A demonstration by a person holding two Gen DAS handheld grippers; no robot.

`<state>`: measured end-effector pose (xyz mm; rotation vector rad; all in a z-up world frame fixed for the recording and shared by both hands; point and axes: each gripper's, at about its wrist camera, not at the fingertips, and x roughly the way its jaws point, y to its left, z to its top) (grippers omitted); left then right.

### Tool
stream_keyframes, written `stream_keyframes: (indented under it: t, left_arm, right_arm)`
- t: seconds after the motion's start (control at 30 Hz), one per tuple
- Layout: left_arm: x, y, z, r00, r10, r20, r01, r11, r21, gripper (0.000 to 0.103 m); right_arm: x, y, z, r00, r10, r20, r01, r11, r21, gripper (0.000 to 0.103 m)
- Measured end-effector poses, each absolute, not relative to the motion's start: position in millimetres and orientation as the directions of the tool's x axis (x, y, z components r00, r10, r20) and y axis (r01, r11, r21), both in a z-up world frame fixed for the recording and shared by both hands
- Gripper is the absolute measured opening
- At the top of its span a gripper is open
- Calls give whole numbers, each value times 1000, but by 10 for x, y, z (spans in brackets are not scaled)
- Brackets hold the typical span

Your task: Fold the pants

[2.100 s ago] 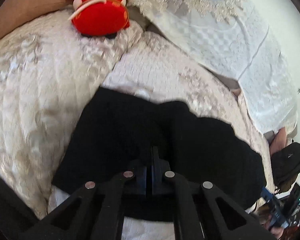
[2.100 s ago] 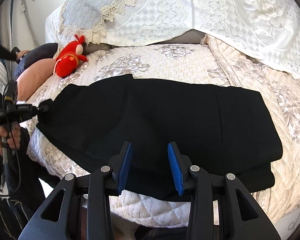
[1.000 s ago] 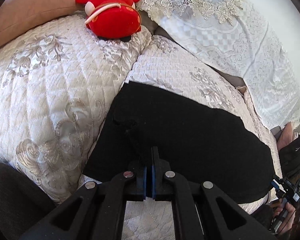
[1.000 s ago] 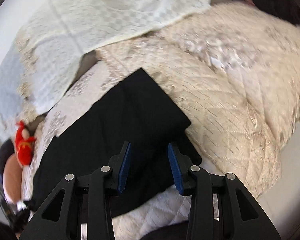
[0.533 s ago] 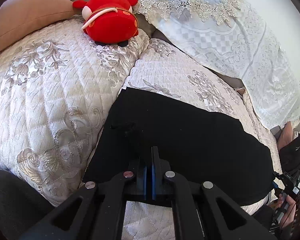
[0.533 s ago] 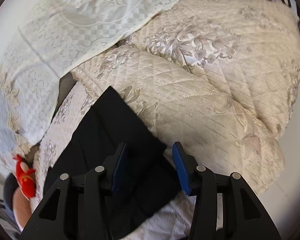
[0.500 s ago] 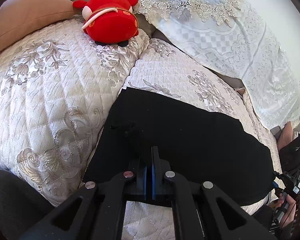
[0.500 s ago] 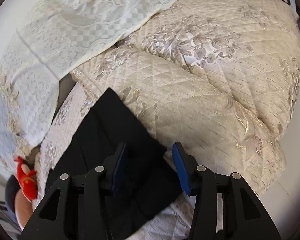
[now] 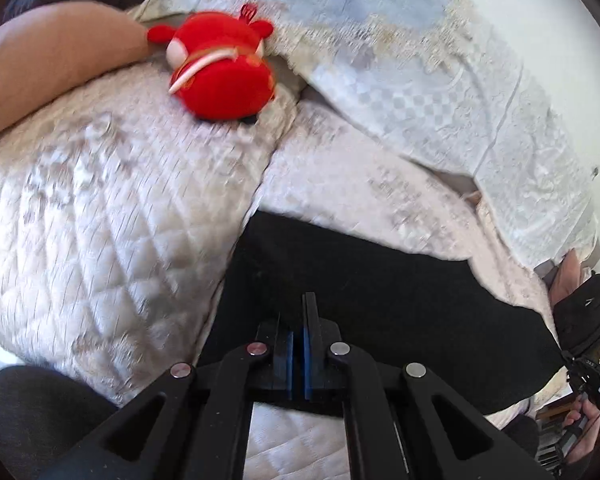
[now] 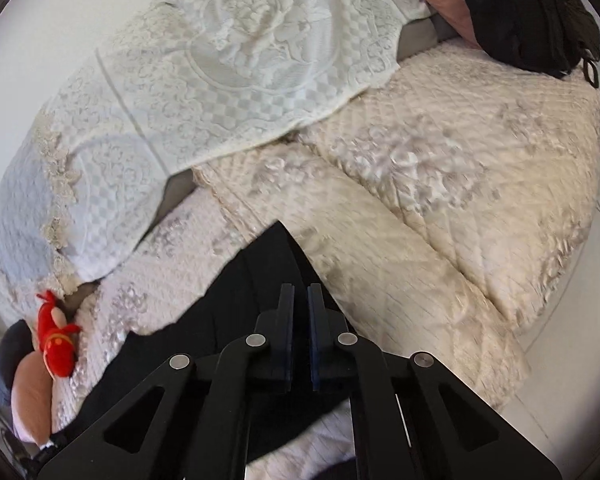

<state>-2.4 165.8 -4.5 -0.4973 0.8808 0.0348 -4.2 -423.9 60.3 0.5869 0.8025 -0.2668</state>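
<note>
Garment: black fabric pants (image 9: 380, 304), folded lengthwise on quilted cream bed (image 9: 100, 216).
Left gripper (image 9: 298, 344): fingers pinching one end.
Right gripper (image 10: 300, 332): fingers just closed on opposite end.
Remaining: crosswise fold.

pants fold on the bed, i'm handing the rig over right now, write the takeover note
Left hand-held gripper: shut on the near edge of the pants at one end.
Right hand-held gripper: jaws have just closed on the pants' other end.
Pants: black, already folded into a long band, lying across the quilt, near its front edge.
Left: bring the two ends together for the next fold, then smooth flat.
</note>
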Motion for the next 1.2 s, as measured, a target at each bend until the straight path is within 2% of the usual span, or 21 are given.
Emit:
stream_keyframes:
  t: [0.13, 0.2, 0.23, 0.3, 0.37, 0.47, 0.6, 0.77, 0.9, 0.97, 1.03, 1.13, 1.2]
  left_arm:
    - [-36, 1620, -384, 558, -172, -811, -263, 891, -370, 5]
    - [-70, 1597, -360, 563, -159, -811, -259, 898, -356, 5]
    - [-81, 1597, -332, 564, -152, -812, -262, 899, -351, 9]
    - [-123, 1629, -245, 576, -127, -808, -272, 902, -335, 10]
    - [-187, 1666, -127, 596, -82, -798, -284, 909, -306, 10]
    - [-241, 1674, 40, 627, 2, -779, -301, 923, -239, 10]
    - [-176, 1568, 205, 662, 42, -748, -271, 944, -188, 10]
    - [85, 1334, 163, 666, -57, -744, -183, 954, -237, 10]
    - [308, 1048, -11, 638, -113, -761, -104, 967, -231, 11]
    - [427, 955, -143, 610, -106, -785, -99, 973, -208, 11]
    - [499, 888, -238, 592, -117, -797, -87, 974, -208, 11]
    - [519, 805, -214, 600, -82, -796, -84, 983, -164, 11]
    - [507, 772, -169, 602, -80, -795, -87, 982, -165, 11]
  right_arm:
    - [-31, -4295, 195, 584, 2, -812, 478, 808, 345, 9]
    - [-44, -4315, 243, 593, -12, -805, 482, 806, 343, 15]
    - [-52, -4309, 299, 596, -43, -802, 483, 817, 316, 16]
    - [-57, -4238, 472, 613, -125, -780, 468, 853, 231, 16]
    - [-57, -4127, 595, 645, -141, -751, 428, 881, 201, 16]
    - [15, -3797, 688, 692, -86, -716, 309, 933, 187, 17]
    - [236, -3277, 541, 678, 15, -734, 137, 980, 146, 17]
    - [629, -2980, 295, 646, 74, -760, 32, 992, 123, 17]
    - [874, -3056, 141, 617, 26, -786, 66, 994, 85, 17]
    - [961, -3203, 44, 592, -32, -805, 139, 988, 63, 17]
    - [971, -3295, 21, 586, 2, -810, 151, 982, 112, 17]
    - [882, -3208, 152, 598, -10, -801, 122, 989, 78, 18]
    - [774, -3077, 238, 610, 22, -792, 73, 994, 84, 23]
